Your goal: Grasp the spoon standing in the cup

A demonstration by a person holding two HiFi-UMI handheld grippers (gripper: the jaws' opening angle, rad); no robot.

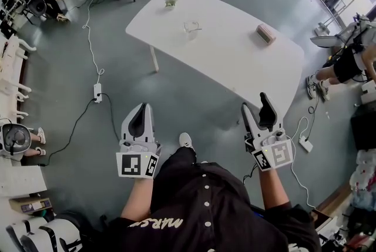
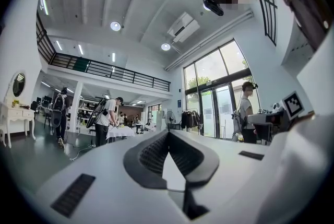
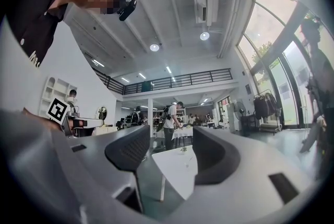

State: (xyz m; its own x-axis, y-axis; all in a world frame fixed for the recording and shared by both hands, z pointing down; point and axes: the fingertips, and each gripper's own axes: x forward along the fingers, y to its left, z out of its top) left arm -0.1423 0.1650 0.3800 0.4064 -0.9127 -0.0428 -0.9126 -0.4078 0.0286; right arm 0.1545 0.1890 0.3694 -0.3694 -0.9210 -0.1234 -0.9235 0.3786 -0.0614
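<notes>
Starting at the left edge of the head view, white furniture [image 1: 13, 71] lines a grey floor [image 1: 59, 39]. A white power strip [image 1: 97, 92] lies on that floor with a black cable [image 1: 73, 127] trailing from it. The left gripper [image 1: 143, 107] is held low in front of the person, well short of the table. In the left gripper view its tips [image 2: 168, 133] meet, with nothing between them, and beyond them the room shows a railed mezzanine [image 2: 109, 70] and tall windows [image 2: 219, 69].

A white table [image 1: 229, 63] stands ahead on the floor, set at a slant to the person. A small green plant [image 1: 170, 3] sits near its far left corner. To the plant's right is the clear cup [image 1: 191, 27], around the middle of the far half. The spoon [image 1: 198, 28] shows only as a thin handle at its rim. Further right, near the far edge, lies a tan block [image 1: 265, 33].

The right gripper [image 1: 255, 103] hovers beside the table's near right corner, well apart from the cup. In the right gripper view its jaws stand wide and empty [image 3: 171, 137], with the table [image 3: 175, 171] framed between them. At the far right a seated person [image 1: 346, 63] is partly in view.
</notes>
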